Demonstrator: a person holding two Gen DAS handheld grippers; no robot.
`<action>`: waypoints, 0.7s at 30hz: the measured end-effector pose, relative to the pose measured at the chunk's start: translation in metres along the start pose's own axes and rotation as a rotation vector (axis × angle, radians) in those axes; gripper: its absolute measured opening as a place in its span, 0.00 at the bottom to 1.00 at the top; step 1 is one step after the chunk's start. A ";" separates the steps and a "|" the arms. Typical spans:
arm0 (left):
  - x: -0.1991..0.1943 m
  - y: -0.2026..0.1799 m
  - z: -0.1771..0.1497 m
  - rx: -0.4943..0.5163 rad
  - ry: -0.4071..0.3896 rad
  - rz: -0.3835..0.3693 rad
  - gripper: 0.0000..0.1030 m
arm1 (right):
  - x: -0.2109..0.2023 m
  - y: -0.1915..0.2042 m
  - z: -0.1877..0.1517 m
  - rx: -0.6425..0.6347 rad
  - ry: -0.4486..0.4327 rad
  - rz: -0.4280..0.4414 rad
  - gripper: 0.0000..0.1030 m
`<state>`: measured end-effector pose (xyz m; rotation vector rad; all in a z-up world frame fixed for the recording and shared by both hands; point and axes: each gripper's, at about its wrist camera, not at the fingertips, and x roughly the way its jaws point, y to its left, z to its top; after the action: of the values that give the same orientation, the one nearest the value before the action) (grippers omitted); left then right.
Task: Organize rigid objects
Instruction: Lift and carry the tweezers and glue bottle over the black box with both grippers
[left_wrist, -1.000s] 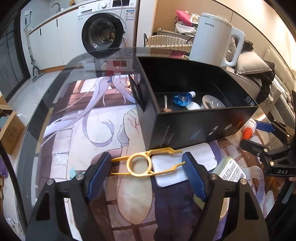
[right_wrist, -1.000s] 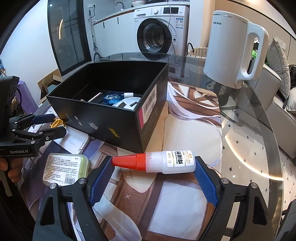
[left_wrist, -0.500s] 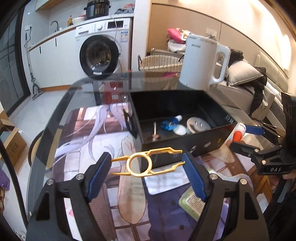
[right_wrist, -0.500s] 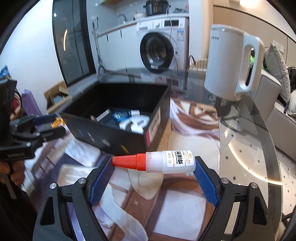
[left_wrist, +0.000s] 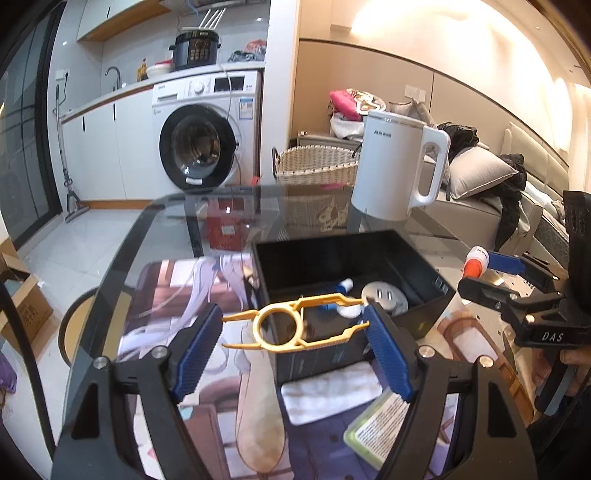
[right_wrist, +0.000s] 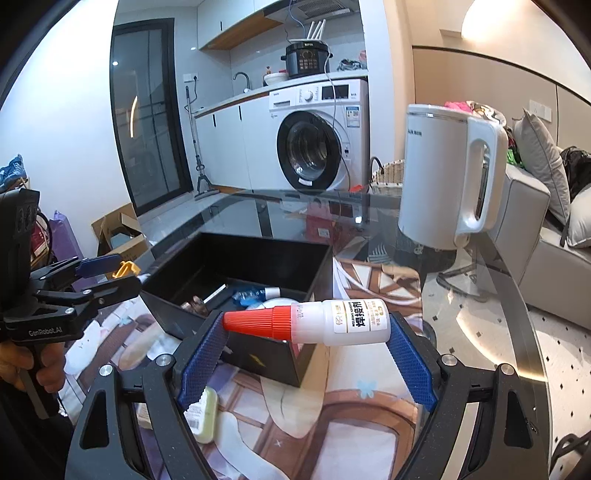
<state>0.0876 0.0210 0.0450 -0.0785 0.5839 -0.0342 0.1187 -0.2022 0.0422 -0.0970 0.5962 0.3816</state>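
Observation:
My left gripper (left_wrist: 293, 326) is shut on a yellow plastic tool (left_wrist: 291, 325) with a ring in its middle, held in the air above the near wall of the open black box (left_wrist: 424, 266). My right gripper (right_wrist: 306, 325) is shut on a white glue bottle (right_wrist: 332, 323) with a red cap, held above the box's near corner (right_wrist: 295, 362). The box holds a blue-and-white bottle (left_wrist: 341, 286), a white round disc (left_wrist: 384, 295) and a few small items. Each gripper shows in the other's view: the right one (left_wrist: 491, 273) and the left one (right_wrist: 107, 277).
A white electric kettle (right_wrist: 450, 177) stands on the glass table beyond the box. A green tin (left_wrist: 376, 424) and a white flat pad (left_wrist: 328, 391) lie on the printed mat in front of the box. The table's curved edge runs at the left and right.
Both grippers have risen with their objects and now look down into the box from higher up; the box appears lower and smaller in both views.

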 end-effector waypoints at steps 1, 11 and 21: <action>-0.001 -0.002 0.002 0.004 -0.013 -0.003 0.76 | 0.000 0.001 0.002 -0.003 -0.003 0.004 0.84; -0.002 -0.013 0.018 0.040 -0.064 -0.019 0.76 | 0.005 0.011 0.016 -0.040 -0.024 0.017 0.84; 0.017 -0.011 0.028 0.037 -0.048 -0.017 0.76 | 0.025 0.015 0.027 -0.084 0.002 0.044 0.84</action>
<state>0.1168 0.0105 0.0598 -0.0483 0.5346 -0.0593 0.1461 -0.1746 0.0511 -0.1649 0.5848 0.4498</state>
